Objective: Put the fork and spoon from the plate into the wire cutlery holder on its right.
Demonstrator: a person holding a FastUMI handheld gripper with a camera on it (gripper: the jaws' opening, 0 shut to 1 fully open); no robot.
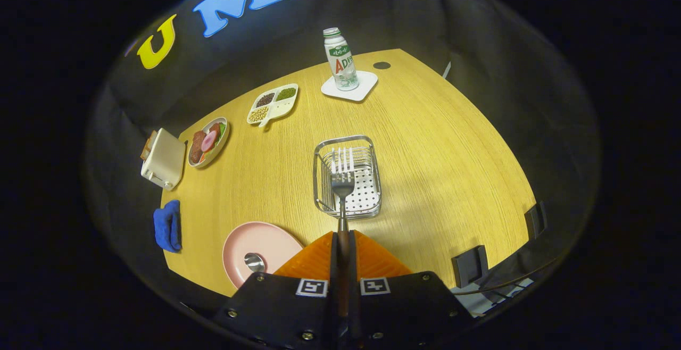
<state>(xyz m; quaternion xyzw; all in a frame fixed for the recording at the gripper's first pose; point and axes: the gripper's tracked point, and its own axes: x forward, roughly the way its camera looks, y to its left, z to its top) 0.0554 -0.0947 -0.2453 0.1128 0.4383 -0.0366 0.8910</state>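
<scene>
My gripper (342, 243) is shut on the handle of a metal fork (342, 177), whose tines point away from me. The fork's head hangs over the open top of the wire cutlery holder (372, 154), which stands on the wooden table just ahead of the fingers. To the left of the fingers lies the pink plate (266, 241). On it rests the bowl of a metal spoon (254, 261), its handle hidden behind the gripper body.
Left on the table (436, 142) sit a blue cloth (168, 225), a cream toaster (162, 159) and a plate of food (209, 141). Farther back are a divided tray of beans (272, 103) and a bottle (340, 60) on a white coaster (362, 90).
</scene>
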